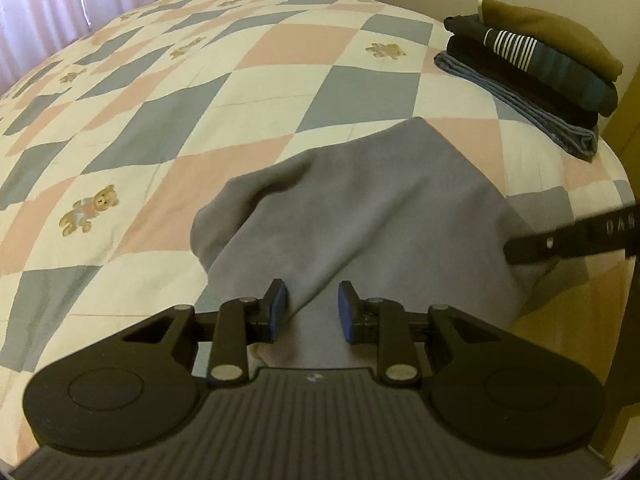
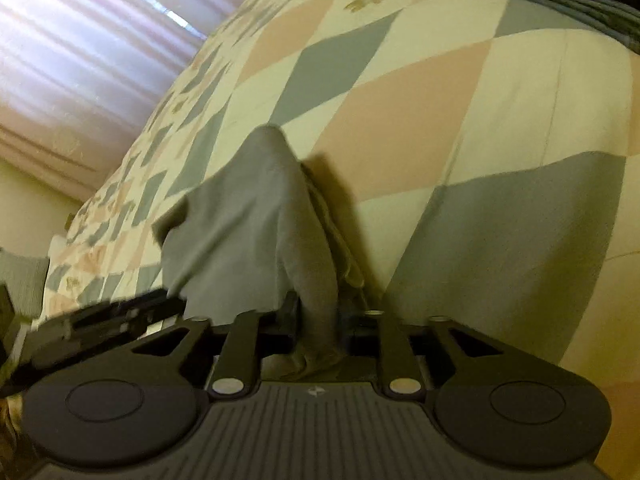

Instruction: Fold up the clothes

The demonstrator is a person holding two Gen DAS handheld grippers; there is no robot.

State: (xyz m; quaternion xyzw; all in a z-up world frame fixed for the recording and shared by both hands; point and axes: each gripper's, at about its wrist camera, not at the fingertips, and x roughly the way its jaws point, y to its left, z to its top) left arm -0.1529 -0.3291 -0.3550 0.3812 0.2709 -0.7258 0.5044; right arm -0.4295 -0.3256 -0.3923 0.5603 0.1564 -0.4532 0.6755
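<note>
You've got a grey garment (image 1: 360, 216) lying on the near edge of the bed (image 1: 248, 92), partly folded, with its near part spilling toward you over the mattress edge. Your left gripper (image 1: 312, 307) sits right at that near part with its blue pads standing apart, cloth running between them but not pinched, so it holds nothing at the moment. Your right gripper (image 2: 320, 320) has a bunched fold of the same cloth between its jaws; the frame is blurred there, so I cannot tell whether the pads are pressing or slack. This fabric looks soft, light and limp: it sags, creases and drapes wherever it isn't supported, and it won't keep a shape by itself. It seems neither slippery nor delicate, so a firm pinch should hold. I'd take it at the corners or along a folded edge, both layers together, hands well apart to keep the span taut. At the far right of the bed a stack of folded clothes (image 1: 536, 68) sits well apart from the garment.
</note>
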